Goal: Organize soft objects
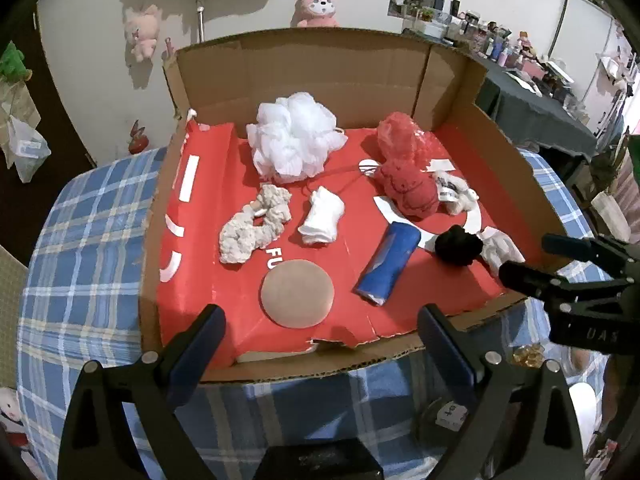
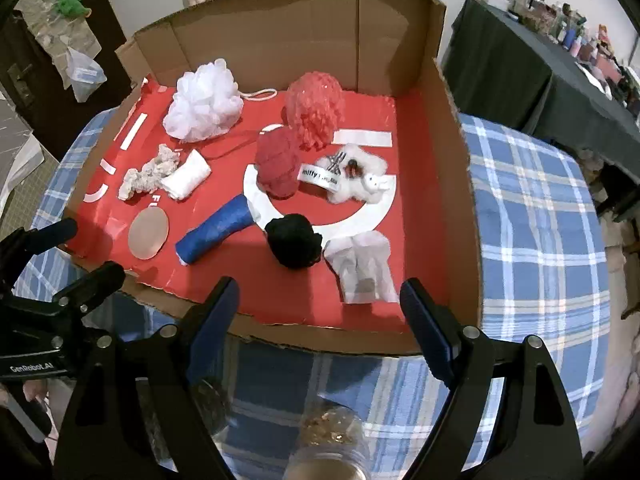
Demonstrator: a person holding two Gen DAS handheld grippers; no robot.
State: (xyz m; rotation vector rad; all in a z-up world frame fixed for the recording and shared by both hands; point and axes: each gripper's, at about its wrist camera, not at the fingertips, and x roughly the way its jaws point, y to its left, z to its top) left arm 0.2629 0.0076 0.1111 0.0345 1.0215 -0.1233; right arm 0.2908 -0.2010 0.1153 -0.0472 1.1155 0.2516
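While both the left gripper (image 1: 320, 332) and right gripper (image 2: 320, 304) hover spread and empty, the white mesh pouf (image 1: 294, 138) looks featherlight and squashy, best pinched through its middle.

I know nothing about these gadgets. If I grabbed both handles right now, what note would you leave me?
Left gripper: open, empty, at the box's near edge.
Right gripper: open, empty, also at the near edge.
All the soft things lie in the cardboard box on the checked tablecloth: white bath puff and red puff at the back, blue roll, tan round pad, black pompom and white crumpled cloth near the front.
Done: everything visible is boxed.
Left: I cannot tell what sorting remains; nothing soft lies outside the box.
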